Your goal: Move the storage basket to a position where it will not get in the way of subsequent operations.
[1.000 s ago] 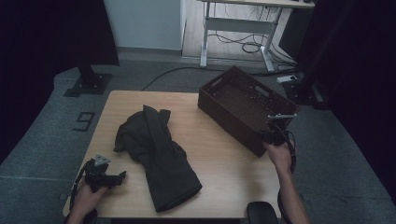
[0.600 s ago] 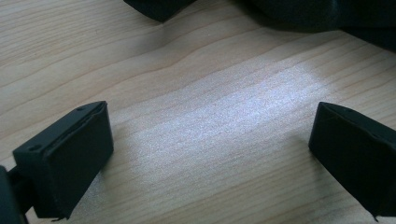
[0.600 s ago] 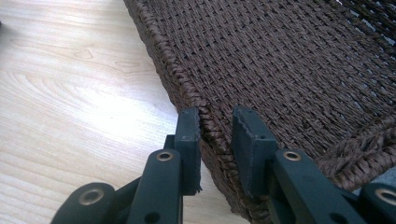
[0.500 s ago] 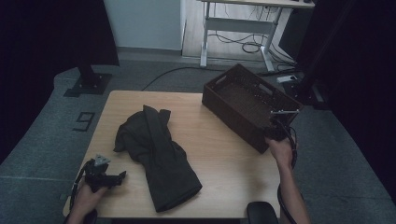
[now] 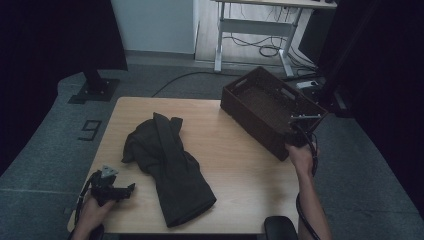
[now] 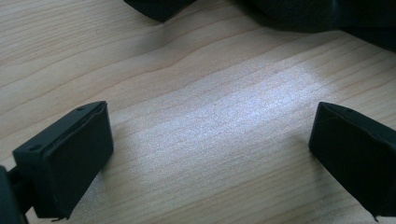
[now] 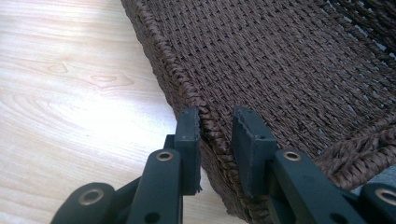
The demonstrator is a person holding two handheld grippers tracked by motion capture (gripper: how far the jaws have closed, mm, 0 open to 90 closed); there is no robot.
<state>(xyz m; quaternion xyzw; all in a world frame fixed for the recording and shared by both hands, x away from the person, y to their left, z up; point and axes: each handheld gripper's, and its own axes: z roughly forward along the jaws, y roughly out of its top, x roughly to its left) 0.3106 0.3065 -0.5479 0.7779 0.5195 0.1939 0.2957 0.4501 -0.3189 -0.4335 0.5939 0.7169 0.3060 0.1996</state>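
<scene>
My right gripper (image 7: 215,125) pinches the basket (image 5: 260,102) rim to drag it; left gripper (image 6: 212,154) fingers gape beside the jacket (image 5: 167,162).

Left black two-jaw gripper (image 5: 131,189) held low at near left table edge in left hand (image 5: 92,214), grey three-cornered plate on top, jaws pointed across table and spread wide, nothing seen between them in left gripper view

Right black two-jaw gripper (image 7: 215,122) held at far right by right hand (image 5: 300,156), forearm stretched forward from bottom edge, cable trailed along it; jaws drawn close together, clamped on rim of brown woven wicker basket (image 7: 299,60)
</scene>
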